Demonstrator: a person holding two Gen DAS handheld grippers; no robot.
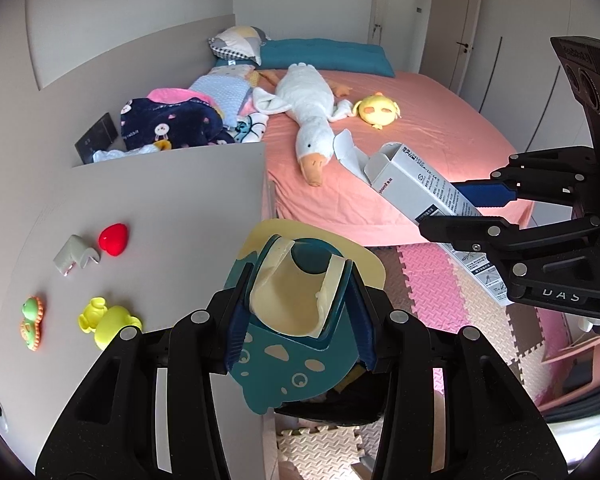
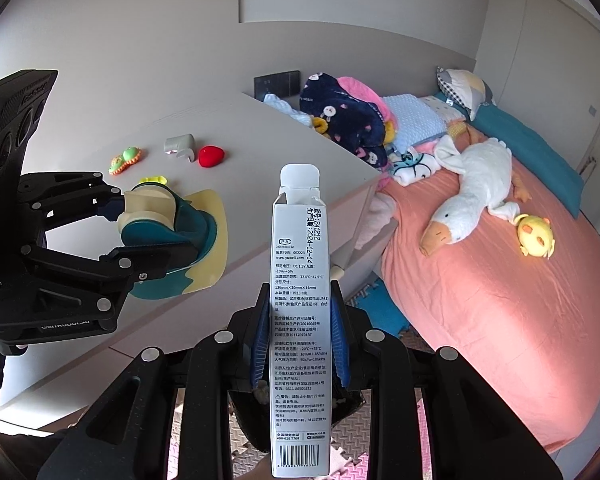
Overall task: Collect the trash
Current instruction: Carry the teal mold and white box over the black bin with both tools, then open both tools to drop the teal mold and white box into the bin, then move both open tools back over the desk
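Left gripper (image 1: pixel 300 316): jaws clenched on teal-and-cream packaging (image 1: pixel 296 304), lifted above the desk (image 1: pixel 172 208) edge for carrying off.
Right gripper (image 2: pixel 300 344): jaws grasping an empty white carton (image 2: pixel 300 300), flap open, held upright beside the bed (image 2: pixel 500 300).
Disposal point: unseen.

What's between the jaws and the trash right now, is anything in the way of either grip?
Nothing visible. The left gripper is already closed on the teal and cream packaging, and the right gripper is closed on the white carton. No bin or bag shows in either view, so that path cannot be judged.
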